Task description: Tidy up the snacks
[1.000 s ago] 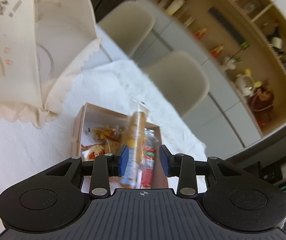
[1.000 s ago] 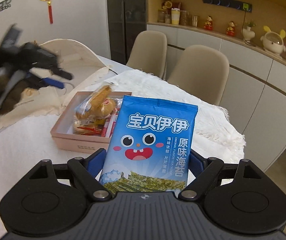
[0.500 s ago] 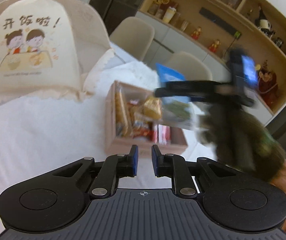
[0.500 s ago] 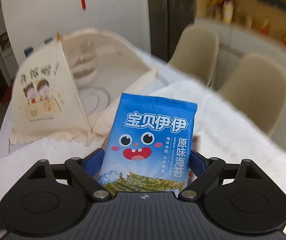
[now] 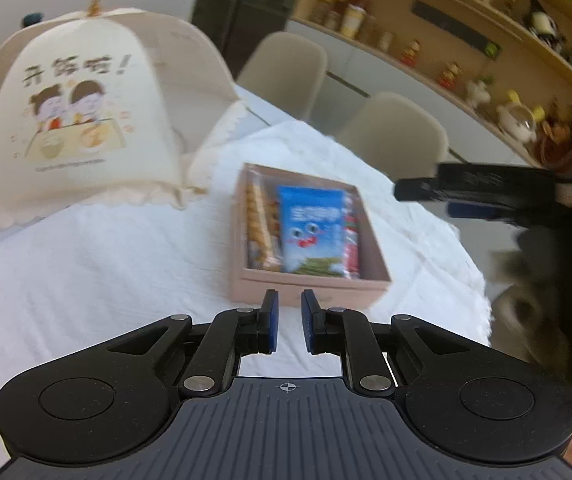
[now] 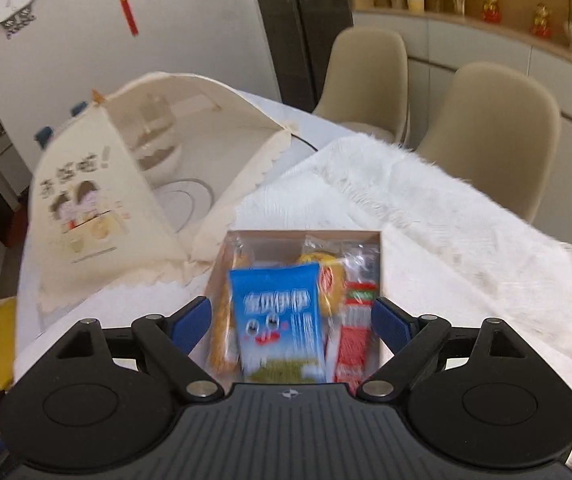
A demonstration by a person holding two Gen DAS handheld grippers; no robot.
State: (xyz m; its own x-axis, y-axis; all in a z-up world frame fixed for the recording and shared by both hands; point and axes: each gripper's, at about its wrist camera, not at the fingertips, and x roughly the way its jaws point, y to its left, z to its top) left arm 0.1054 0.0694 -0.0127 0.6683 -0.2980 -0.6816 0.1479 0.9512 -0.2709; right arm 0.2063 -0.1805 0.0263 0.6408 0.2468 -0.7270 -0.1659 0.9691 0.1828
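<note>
A shallow pink box [image 5: 310, 290] [image 6: 302, 236] sits on the white cloth and holds several snack packs. A blue seaweed packet [image 5: 312, 230] [image 6: 279, 320] lies flat on top of them in the box. A long biscuit pack [image 5: 257, 228] lies at its left and a red-and-white pack [image 6: 352, 340] at its right. My left gripper [image 5: 287, 320] is empty, its jaws nearly shut with a narrow gap, in front of the box. My right gripper [image 6: 290, 320] is open wide and empty above the box; it also shows at the right of the left wrist view [image 5: 486, 196].
A cream mesh food cover [image 5: 77, 120] [image 6: 105, 184] with a cartoon print stands to the left of the box. Two beige chairs [image 6: 490, 136] stand behind the table. The white cloth [image 6: 466, 240] hangs over the table's right edge. Shelves with ornaments line the back wall.
My right gripper has opened and let go of the blue seaweed packet, which now lies in the box. My left gripper dropped its snack earlier and has drawn back, nearly closed.
</note>
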